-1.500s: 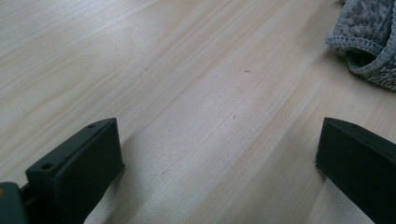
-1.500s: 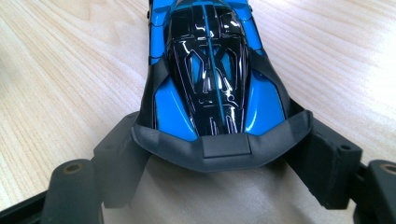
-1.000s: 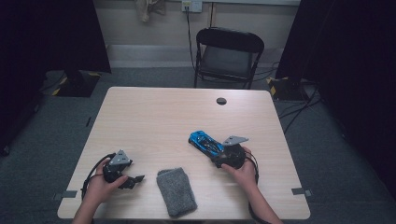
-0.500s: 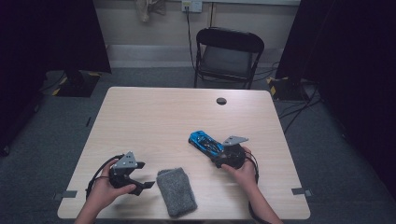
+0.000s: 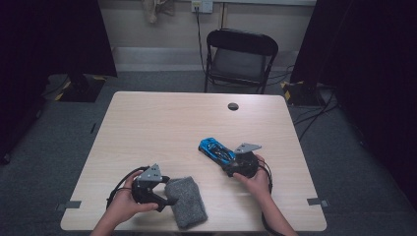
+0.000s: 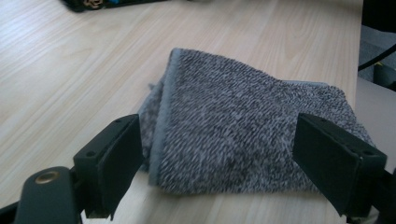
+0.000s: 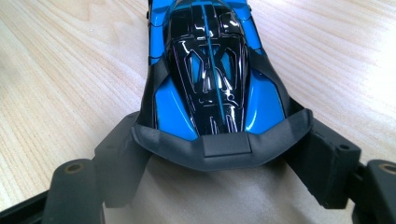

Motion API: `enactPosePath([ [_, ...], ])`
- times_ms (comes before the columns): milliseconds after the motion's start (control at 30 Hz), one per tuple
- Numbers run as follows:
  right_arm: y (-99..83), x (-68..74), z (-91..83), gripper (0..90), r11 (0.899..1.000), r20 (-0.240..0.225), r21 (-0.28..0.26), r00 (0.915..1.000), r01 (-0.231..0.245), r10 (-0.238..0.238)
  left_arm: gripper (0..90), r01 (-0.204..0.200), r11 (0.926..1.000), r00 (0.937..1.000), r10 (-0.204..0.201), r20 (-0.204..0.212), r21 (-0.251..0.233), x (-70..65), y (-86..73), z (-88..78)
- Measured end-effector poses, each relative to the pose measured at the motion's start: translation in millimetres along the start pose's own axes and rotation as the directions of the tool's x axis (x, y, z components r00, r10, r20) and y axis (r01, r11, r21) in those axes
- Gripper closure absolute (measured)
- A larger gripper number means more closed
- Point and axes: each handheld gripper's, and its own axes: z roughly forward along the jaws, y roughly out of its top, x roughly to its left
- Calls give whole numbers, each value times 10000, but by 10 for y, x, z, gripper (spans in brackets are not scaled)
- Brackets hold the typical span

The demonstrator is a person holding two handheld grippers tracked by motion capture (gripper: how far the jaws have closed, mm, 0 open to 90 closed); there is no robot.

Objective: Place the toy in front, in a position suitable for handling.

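left tongs point(image 6: 219, 154) wide, astride grey towel point(image 5: 186, 200) at frame bottom, not pinching | right tongs point(image 7: 219, 158) clamping blue toy car's point(image 5: 216, 149) tail, centre-right | risk: towel's loose folds may slip out when gripped

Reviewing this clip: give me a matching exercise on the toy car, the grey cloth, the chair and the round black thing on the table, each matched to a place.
Things:
1. blue toy car
2. grey cloth
3. chair
4. round black thing

Places:
A. beyond the table's far edge
B. tail between the right gripper's jaws
C. on the tabletop near its far edge
D. in front of the left gripper's open jaws

Pairs: 1-B, 2-D, 3-A, 4-C
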Motion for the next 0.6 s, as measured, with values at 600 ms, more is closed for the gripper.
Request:
enactPosePath([
  [600,-1,1,0,254,10000,10,1,10000,-11,11,150,-37,9968,10000,32,62,795,18,-21,384],
])
